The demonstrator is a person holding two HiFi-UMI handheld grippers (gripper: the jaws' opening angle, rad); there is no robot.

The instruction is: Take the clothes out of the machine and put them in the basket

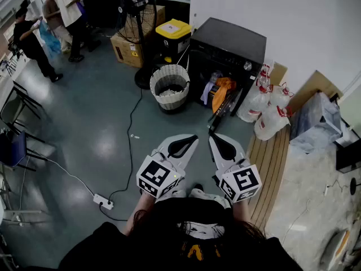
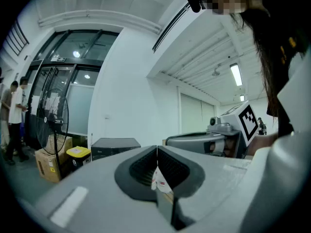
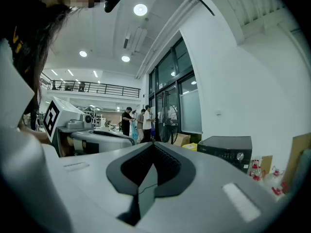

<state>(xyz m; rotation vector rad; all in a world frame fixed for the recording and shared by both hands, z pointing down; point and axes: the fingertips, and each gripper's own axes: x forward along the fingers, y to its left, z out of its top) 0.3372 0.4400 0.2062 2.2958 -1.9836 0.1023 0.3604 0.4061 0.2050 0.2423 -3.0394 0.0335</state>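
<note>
Black machine (image 1: 228, 47) is standing against the wall w/ its door (image 1: 224, 107) hanging open. Clothes (image 1: 220, 88), orange and purplish, are bunching at the opening, not yet touched. Woven basket (image 1: 169, 75) is sitting on the floor just beside the machine, to its left in the head view. Its interior is showing mostly dark w/ a pale patch low down; cannot tell if that is cloth or the basket's own base.

Left gripper (image 1: 193, 137) and right gripper (image 1: 213, 135) are being held side by side close to the person's body, well apart from both machine and basket, and are pointing roughly level toward the machine. Jaws of each are sitting pressed together, pads meeting, w/ nothing between them.

Step in hand, as judged: approach, pre-pick; no garment is being carried. Next move is prob. calling for stepping fwd, opening one claw and reaching low into the opening to pinch the nearest cloth, e.g. the orange piece. Soft fabric is likely to drag its neighbours along.

Other containers: white bags (image 1: 264, 107) w/ red print are leaning at the machine's other side, contents unseen; a yellow-lidded bin (image 1: 172, 31) is standing shut behind the basket.
</note>
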